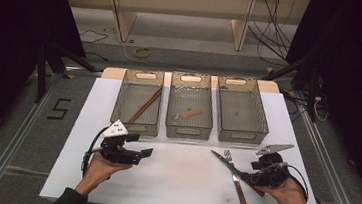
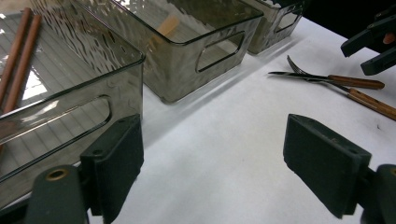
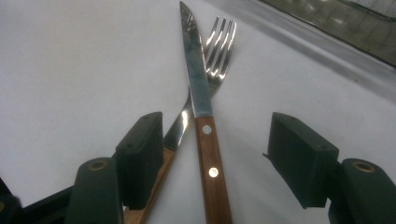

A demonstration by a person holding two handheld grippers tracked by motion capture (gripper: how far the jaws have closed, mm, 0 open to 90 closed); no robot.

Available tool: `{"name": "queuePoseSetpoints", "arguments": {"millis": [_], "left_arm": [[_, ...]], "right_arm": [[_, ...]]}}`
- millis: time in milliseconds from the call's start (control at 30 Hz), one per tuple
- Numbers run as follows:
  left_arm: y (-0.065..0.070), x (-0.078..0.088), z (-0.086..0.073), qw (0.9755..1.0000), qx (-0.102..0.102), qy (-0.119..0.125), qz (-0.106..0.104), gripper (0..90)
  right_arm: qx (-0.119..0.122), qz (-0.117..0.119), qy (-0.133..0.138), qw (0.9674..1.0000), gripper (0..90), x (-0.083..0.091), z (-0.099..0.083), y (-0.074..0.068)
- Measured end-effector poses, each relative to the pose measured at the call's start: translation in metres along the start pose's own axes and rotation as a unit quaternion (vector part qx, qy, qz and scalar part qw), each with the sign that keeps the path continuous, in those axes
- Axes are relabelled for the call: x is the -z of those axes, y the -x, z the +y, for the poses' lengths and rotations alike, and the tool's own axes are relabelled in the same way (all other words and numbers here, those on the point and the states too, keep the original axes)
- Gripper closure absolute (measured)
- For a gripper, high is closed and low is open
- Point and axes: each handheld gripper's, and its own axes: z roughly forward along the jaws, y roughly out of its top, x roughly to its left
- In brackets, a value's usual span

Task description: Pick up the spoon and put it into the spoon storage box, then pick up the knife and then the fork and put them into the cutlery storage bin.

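A knife (image 3: 201, 112) and a fork (image 3: 215, 49) are lying crossed on the white, matte sheet (image 1: 181, 177) covering the table, near its right front corner. Both are showing shiny steel and smooth reddish-brown wooden handles; the knife handle is carrying two round metal rivets, its blade is narrowing to a point, and the fork is ending in four slim tines.

The right gripper (image 3: 217, 158) is hanging low over the pair with its blocky black jaws standing apart. In the right gripper view the knife handle is running up between the jaws, touching neither pad, while the fork handle is passing under or just beside the left-hand jaw; whether that pad is touching it I cannot tell.

The left gripper (image 2: 212, 158) is hovering over bare sheet near the front left, its jaws spread wide with nothing between them, pointing across toward the cutlery.

Three clear, smoky plastic bins with rippled walls and slot handles are standing in a row along the far edge: the left bin (image 1: 137, 101) is holding two slender brown chopsticks (image 1: 144, 105), the middle bin (image 1: 190, 112) one pale wooden-handled piece (image 1: 188, 114), and the right bin (image 1: 241, 116) is showing only its floor.
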Motion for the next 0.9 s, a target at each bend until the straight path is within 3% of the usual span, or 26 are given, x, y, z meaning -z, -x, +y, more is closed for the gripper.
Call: {"name": "queuePoseSetpoints", "arguments": {"millis": [200, 433, 633, 900], "left_arm": [[0.001, 0.003, -0.004, 0.9998, -0.013, 0.000, 0.012, 19.0], [0.000, 0.007, -0.011, 0.9998, -0.014, -0.004, 0.016, 18.7], [0.000, 0.010, -0.014, 0.9997, -0.009, 0.000, 0.021, 18.5], [0.003, 0.013, -0.019, 0.9993, -0.025, -0.003, 0.026, 18.4]], "right_arm": [[0.009, 0.008, -0.024, 0.9996, 36.8, -0.002, 0.004, 0.001], [0.020, 0.013, -0.056, 0.9981, 37.1, -0.006, 0.008, 0.001], [0.031, 0.014, -0.084, 0.9959, 41.8, -0.008, 0.011, 0.001], [0.043, 0.019, -0.109, 0.9929, 49.2, -0.011, 0.014, 0.000]]}}
